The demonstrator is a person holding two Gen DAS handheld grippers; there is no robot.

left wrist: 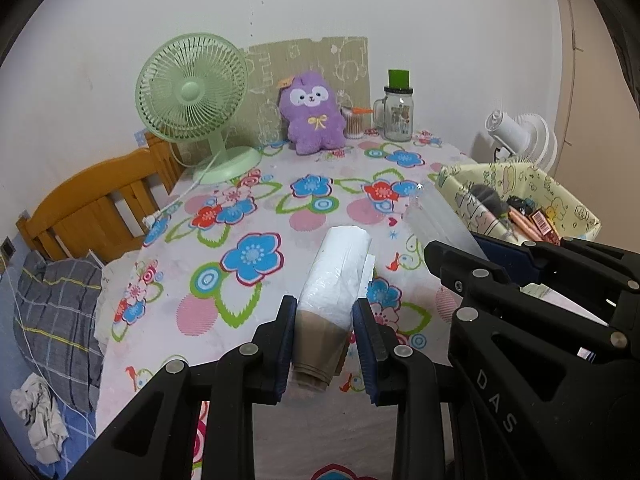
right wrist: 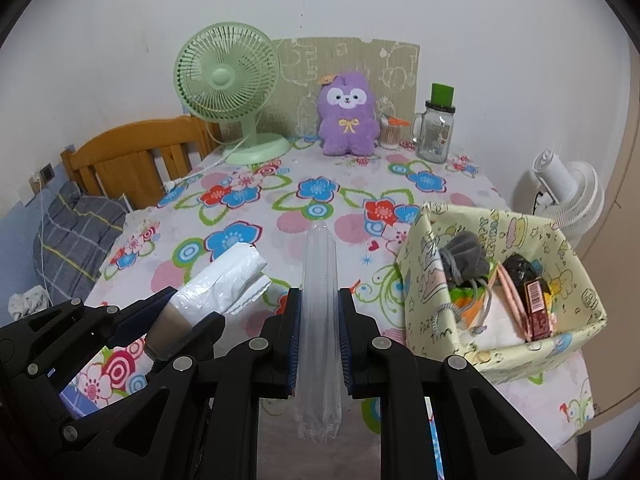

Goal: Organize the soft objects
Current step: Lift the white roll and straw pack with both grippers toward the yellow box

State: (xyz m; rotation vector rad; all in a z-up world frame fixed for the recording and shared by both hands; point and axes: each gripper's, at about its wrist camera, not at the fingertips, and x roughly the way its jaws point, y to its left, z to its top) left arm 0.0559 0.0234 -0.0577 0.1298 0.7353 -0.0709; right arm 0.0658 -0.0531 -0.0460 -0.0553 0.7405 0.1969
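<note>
Holding | left tongs (left wrist: 324, 336) clamp roll (left wrist: 338, 276) | right tongs (right wrist: 319, 336) clamp sleeve (right wrist: 319, 300) | judged: lower gently into box (right wrist: 576, 332), bench's right edge

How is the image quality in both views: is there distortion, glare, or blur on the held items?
Left wrist view: strong fisheye bending, dark corners; the white bag roll in the left gripper looks sharp, lit softly. Right wrist view: same curvature; the clear plastic sleeve in the right gripper shows faint glare streaks; no obvious motion blur.

Black plastic left tongs (left wrist: 325, 344), right tongs (right wrist: 319, 344), blue pads, silver screws, lettering seemingly "DAS"
</note>
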